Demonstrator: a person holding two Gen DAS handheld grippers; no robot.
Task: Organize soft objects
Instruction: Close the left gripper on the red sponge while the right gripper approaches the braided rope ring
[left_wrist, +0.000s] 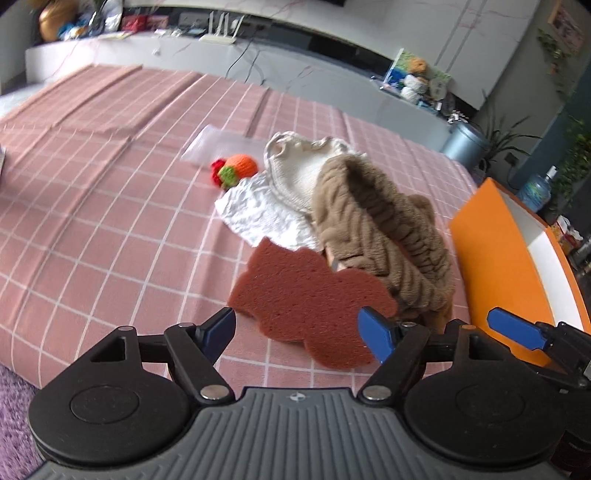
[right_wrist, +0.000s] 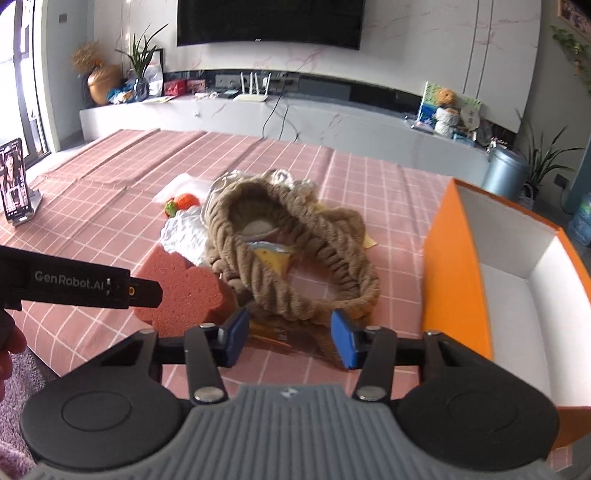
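left hand-held gripper (left_wrist: 297, 332) released | right hand-held gripper (right_wrist: 290, 339) released | sponge (left_wrist: 310, 302) rust-red, porous, possibly flower-shaped

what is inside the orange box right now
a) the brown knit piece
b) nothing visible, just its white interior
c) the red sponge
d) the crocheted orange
b: the orange box shows only bare white walls and floor in the right wrist view, though its near end is hidden behind the gripper.

Sponge (left_wrist: 310, 302) nearest, knitted garment (left_wrist: 384, 229) beside it, cloth (left_wrist: 258, 210) behind, box (left_wrist: 495, 258) far right
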